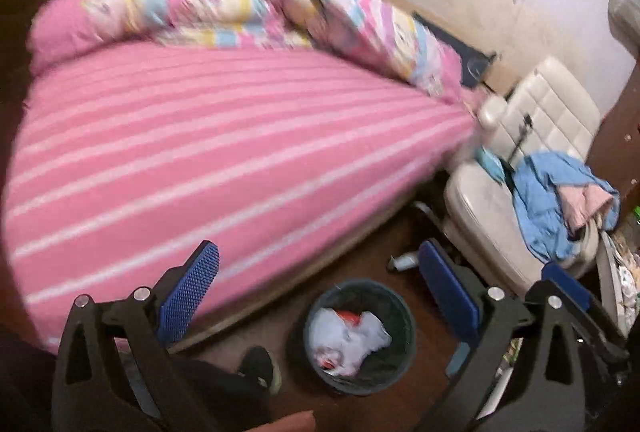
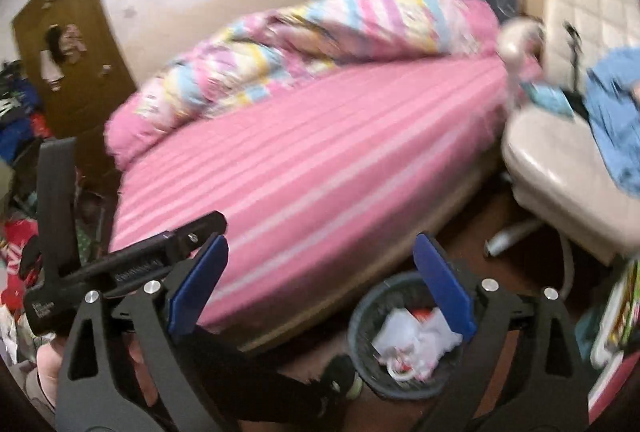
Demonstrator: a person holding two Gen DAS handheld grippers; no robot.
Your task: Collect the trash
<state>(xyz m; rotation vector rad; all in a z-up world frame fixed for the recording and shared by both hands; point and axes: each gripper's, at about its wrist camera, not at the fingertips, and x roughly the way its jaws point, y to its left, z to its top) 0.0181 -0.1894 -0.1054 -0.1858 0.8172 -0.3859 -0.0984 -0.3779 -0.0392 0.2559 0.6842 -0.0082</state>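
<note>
The left gripper (image 1: 320, 272) has its jaws spread wide, with nothing between the blue pads (image 1: 190, 284). The right gripper (image 2: 320, 272) is released in the same way, and its pads (image 2: 444, 282) press on nothing. No earlier picture is given, so only this state can be told.

The bin (image 1: 360, 336) stands on the dark wooden floor (image 1: 360, 264), just beside the long edge of the bed (image 1: 200, 160). In the right wrist view the bin (image 2: 368, 316) is partly behind the right pad. Inside it lies the trash (image 1: 348, 340): crumpled white paper or plastic with some red pieces. In the right wrist view the trash (image 2: 404, 340) fills the middle of the bin.

A black shoe (image 1: 258, 366) is on the floor near the bin, on its left side.

The bed has a pink sheet with white stripes. A rolled quilt (image 1: 248, 0) in pink, blue and yellow lies along its far side, by the wall.

A cream chair (image 1: 532, 136) stands at the end of the bed, and blue cloth (image 1: 544, 208) is thrown on its seat. In the right wrist view a brown door (image 2: 76, 44) is at the left, and the left gripper's black body (image 2: 132, 260) is seen there as well.

Both pictures are a little blurred.
</note>
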